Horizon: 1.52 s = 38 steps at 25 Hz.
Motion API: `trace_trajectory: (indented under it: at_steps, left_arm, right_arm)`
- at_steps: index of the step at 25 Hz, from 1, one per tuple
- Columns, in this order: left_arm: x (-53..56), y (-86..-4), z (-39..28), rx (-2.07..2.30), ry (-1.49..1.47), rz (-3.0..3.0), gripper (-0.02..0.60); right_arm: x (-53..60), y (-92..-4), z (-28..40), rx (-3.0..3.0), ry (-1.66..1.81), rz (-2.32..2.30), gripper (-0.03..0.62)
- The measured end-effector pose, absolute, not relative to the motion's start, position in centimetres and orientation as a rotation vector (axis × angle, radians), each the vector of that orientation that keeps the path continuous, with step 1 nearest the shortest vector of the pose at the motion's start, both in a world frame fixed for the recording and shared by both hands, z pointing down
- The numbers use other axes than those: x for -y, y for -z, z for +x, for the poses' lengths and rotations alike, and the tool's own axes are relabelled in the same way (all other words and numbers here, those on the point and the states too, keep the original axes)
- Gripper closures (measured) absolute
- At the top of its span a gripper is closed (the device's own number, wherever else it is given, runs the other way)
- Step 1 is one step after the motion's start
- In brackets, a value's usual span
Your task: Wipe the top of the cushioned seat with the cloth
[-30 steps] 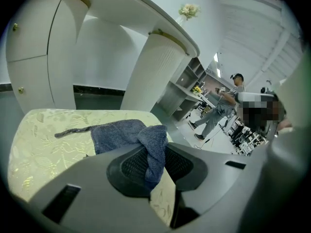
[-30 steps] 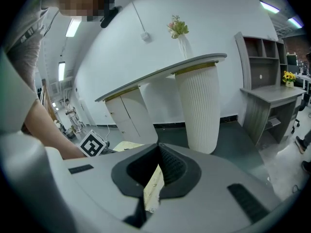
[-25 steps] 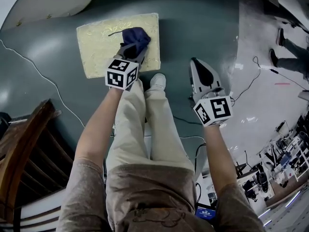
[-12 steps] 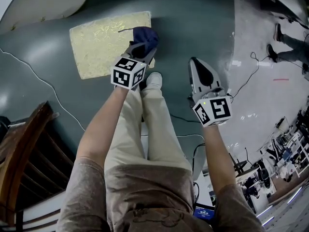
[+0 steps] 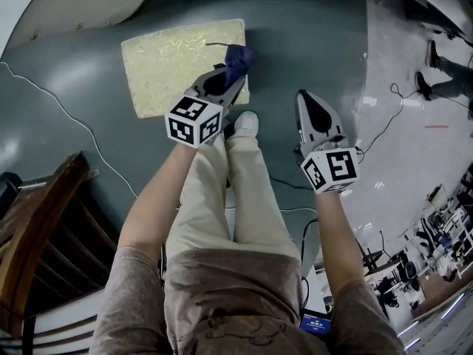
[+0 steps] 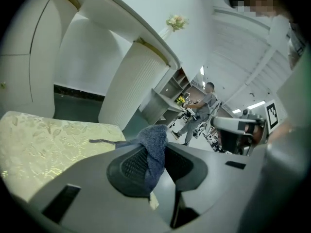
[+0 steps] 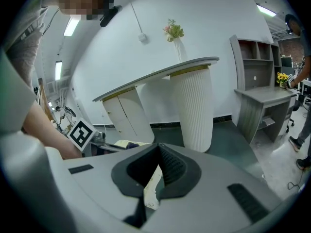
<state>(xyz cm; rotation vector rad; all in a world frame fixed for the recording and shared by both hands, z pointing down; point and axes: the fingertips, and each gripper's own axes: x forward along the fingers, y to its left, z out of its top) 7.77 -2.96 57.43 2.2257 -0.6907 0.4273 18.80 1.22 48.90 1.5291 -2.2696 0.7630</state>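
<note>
The left gripper [image 5: 231,72] is clamped on a dark blue soft cloth [image 5: 241,55], and its own view shows the fabric bunched between the two ribbed pads, with a wad bulging just ahead of the jaw tips [image 6: 154,152] and a thin tail of cloth [image 6: 154,136] trailing off to the gripper's left. That wad rests on the near right edge of the pale yellow cushioned seat with a leafy woven pattern [image 5: 174,58], which spreads out ahead and to the left of this gripper [image 6: 48,140] and lies low on the dark green floor [image 5: 310,35]. The cloth looks light, limp and compliant, so it should drag without resistance but will fold and roll under itself. A hold on a gathered bunch, as here, seems sound, leaving enough fabric past the tips to bear on the surface. The seat appears padded and likely to give under pressure, and its textured weave may snag loose threads. The right gripper [image 5: 309,100] hangs well to the right, over the floor, its jaws [image 7: 156,171] closed together on nothing.
</note>
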Motion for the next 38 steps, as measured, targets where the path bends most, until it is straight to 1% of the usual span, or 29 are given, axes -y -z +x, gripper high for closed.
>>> trace_trajectory:
  at_steps: [5,10,19,24,31,38]
  left_arm:
    - [4.0,-54.6,1.9,0.796,-0.377,2.226,0.488]
    - [4.2,-52.7,-5.6,0.920,-0.367,2.216,0.488]
    - [2.6,-52.6,-17.5,1.131,-0.403,2.127,0.488]
    - [0.9,-53.3,-22.6,1.209,-0.424,2.070,0.488]
    - [-1.2,-56.4,-26.3,1.296,-0.449,1.980,0.488]
    - [-2.5,-62.3,-25.0,1.286,-0.469,1.900,0.488]
  right_arm:
    - [-0.4,-48.8,16.2,2.295,-0.775,1.494,0.599]
    - [0.3,-48.7,12.5,2.340,-0.766,1.423,0.599]
    - [1.4,-49.1,7.3,2.396,-0.746,1.287,0.599]
    - [1.3,-49.5,4.5,2.408,-0.738,1.226,0.599]
    - [1.6,-49.8,2.5,2.416,-0.727,1.182,0.599]
    - [1.1,-50.1,2.1,2.398,-0.728,1.165,0.599]
